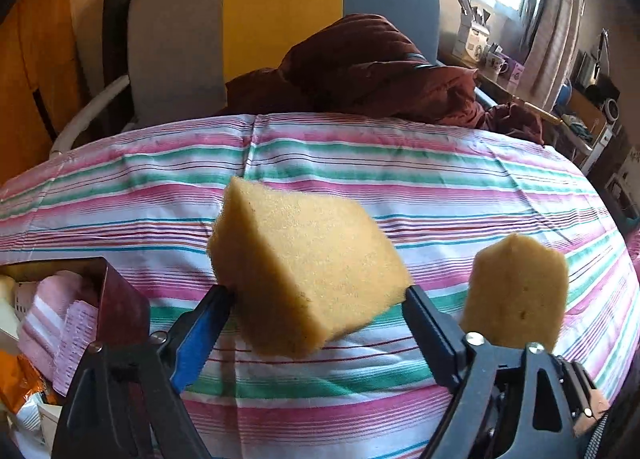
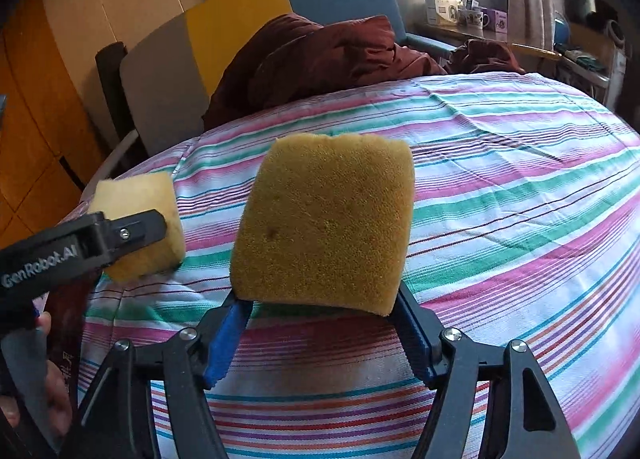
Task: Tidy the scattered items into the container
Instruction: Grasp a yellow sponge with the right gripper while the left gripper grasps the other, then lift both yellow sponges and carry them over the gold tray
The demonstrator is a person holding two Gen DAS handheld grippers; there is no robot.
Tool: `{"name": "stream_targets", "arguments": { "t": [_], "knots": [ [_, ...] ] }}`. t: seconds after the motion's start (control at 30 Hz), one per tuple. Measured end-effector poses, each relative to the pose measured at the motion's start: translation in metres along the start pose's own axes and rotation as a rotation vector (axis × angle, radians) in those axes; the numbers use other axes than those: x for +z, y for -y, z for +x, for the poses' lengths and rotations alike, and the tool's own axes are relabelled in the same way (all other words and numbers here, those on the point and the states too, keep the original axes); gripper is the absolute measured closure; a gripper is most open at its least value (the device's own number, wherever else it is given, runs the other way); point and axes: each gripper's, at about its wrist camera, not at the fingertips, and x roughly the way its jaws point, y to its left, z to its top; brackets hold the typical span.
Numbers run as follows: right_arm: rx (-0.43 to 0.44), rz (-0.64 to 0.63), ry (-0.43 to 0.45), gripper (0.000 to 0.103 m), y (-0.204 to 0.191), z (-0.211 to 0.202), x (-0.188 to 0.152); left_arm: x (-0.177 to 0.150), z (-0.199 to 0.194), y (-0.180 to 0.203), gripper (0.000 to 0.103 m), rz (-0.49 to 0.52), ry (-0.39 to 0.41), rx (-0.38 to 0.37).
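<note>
At far left, the container (image 1: 120,299) is sitting on the striped bedspread (image 1: 400,163), already holding a pink towel (image 1: 52,311). The left hand-held gripper (image 1: 320,299) is gripping a yellow sponge (image 1: 304,271) above the bed. Further right, the right hand-held gripper (image 2: 320,307) is clamping a second sponge (image 2: 324,223).

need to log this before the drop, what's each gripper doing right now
Left gripper: shut on the big yellow foam sponge block, held above the striped bedsheet.
Right gripper: shut on the second yellow sponge block.
</note>
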Motion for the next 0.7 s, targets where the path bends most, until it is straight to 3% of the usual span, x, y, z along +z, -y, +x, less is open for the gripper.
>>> {"name": "stream_targets", "arguments": {
  "t": [0.27, 0.4, 0.47, 0.53, 0.7],
  "knots": [
    [0.006, 0.004, 0.004, 0.032, 0.000, 0.001, -0.001, -0.005, 0.004, -0.004, 0.012, -0.006, 0.005, -0.002],
    [0.006, 0.003, 0.004, 0.031, 0.000, 0.001, -0.001, -0.012, 0.027, -0.007, 0.015, -0.006, -0.103, 0.087],
    [0.007, 0.004, 0.004, 0.031, 0.000, 0.001, -0.001, -0.014, 0.026, -0.018, 0.022, -0.075, -0.082, 0.039],
    [0.008, 0.006, 0.005, 0.031, 0.000, 0.000, -0.001, -0.013, 0.025, -0.019, 0.025, -0.084, -0.078, 0.037],
    [0.011, 0.008, 0.006, 0.031, 0.000, 0.000, -0.001, -0.012, 0.011, -0.019, 0.026, -0.120, -0.014, 0.013]
  ]
}}
